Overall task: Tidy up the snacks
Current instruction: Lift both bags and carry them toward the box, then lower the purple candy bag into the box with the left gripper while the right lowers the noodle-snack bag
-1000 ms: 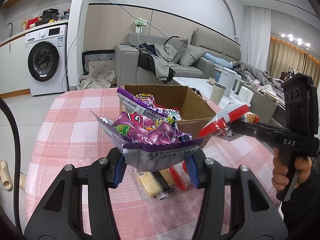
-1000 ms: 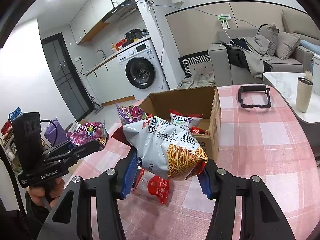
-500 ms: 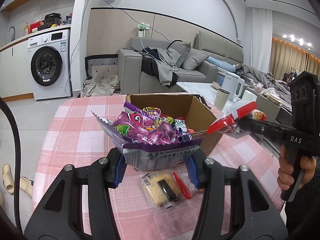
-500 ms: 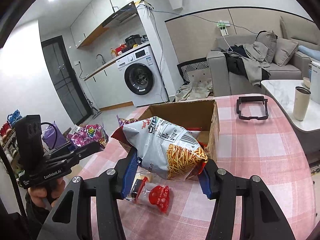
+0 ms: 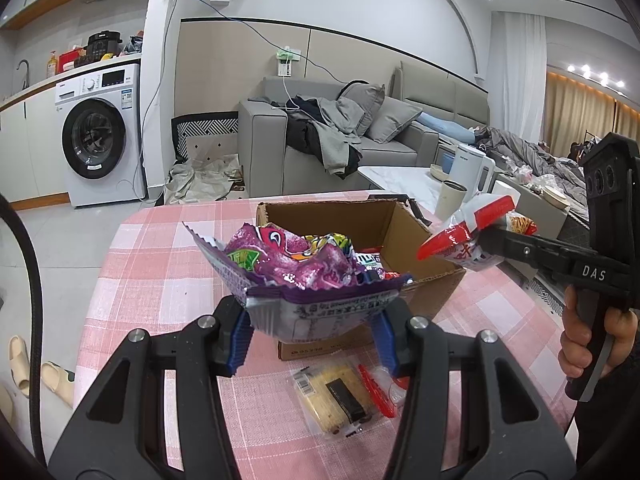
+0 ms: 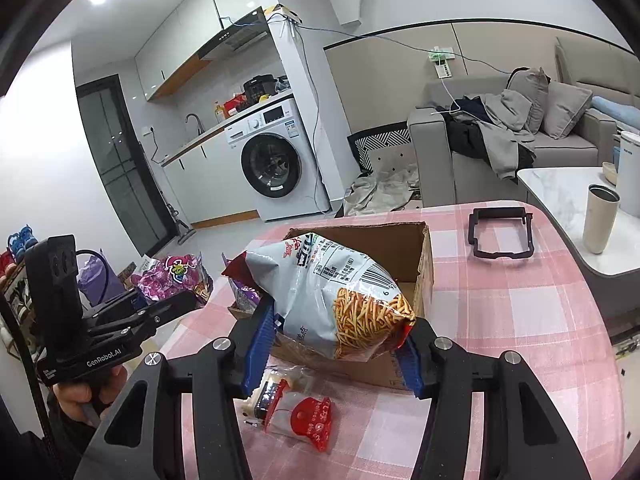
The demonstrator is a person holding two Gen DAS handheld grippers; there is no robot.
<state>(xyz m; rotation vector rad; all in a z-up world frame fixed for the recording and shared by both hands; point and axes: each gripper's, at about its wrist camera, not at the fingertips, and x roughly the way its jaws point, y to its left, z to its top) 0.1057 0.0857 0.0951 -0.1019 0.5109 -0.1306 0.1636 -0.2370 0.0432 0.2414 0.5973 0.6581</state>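
Pink checked tabletop (image 6: pixel 520 312) with snacks

A cardboard box (image 6: pixel 424 268) sits on it; a clear biscuit packet (image 5: pixel 336 396) lies just before the box, a black frame (image 6: pixel 500 236) well apart.

Glossy foil snack bags (image 5: pixel 304 280), matt cardboard box (image 5: pixel 404 236), checked cloth tablecloth (image 5: pixel 160 256).

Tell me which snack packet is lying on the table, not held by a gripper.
It is the clear biscuit packet with the red end, on the pink tablecloth before the cardboard box. The purple bag and the white fries bag are each clamped in a gripper.
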